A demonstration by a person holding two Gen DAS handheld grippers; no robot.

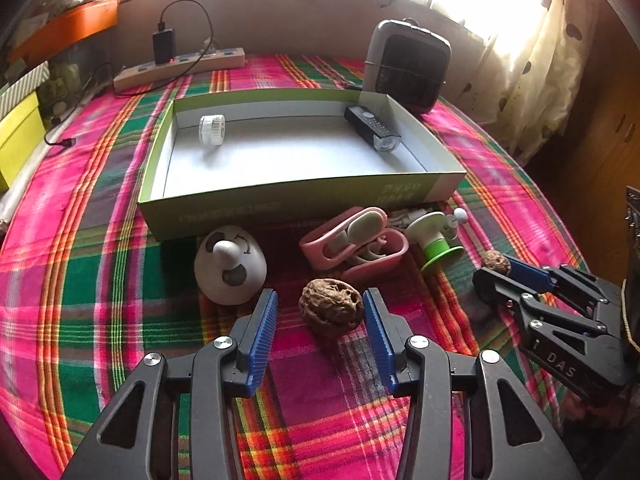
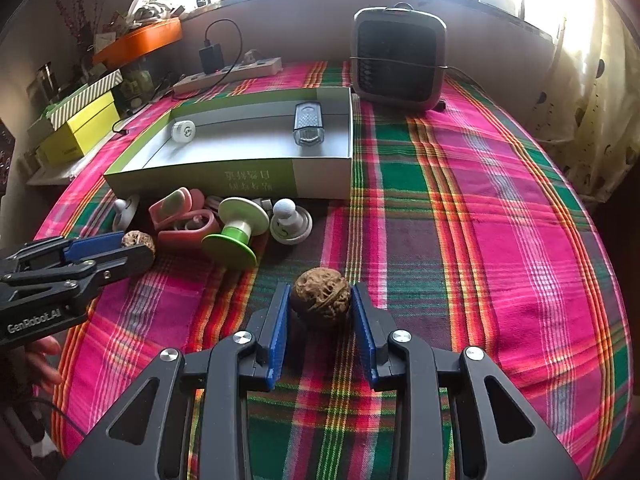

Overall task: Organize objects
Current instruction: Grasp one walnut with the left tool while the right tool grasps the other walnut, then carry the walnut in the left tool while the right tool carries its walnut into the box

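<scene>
The fingers (image 1: 378, 332) of each gripper are set around a walnut, one nut for each.

The left gripper (image 1: 320, 320) is held wide open around the first walnut (image 1: 331, 307), which sits on the tabletop (image 1: 100, 280); one finger is touching or nearly touching it and a gap is seen at the other. The right gripper (image 2: 320, 312) looks pressed on the second walnut (image 2: 321, 295), with both fingers tight against its sides. A walnut is round and hard, so it could be squeezed out and sent rolling over the cloth. If the left fingers are shut off-centre, the nut could be pushed into the white face toy (image 1: 230, 264) just beside it. The box (image 1: 296, 200) is well apart, past a pink clip (image 1: 354, 242) and a green spool (image 1: 434, 240), which could be knocked on the way over. A nut dropped from high could bounce out.
</scene>
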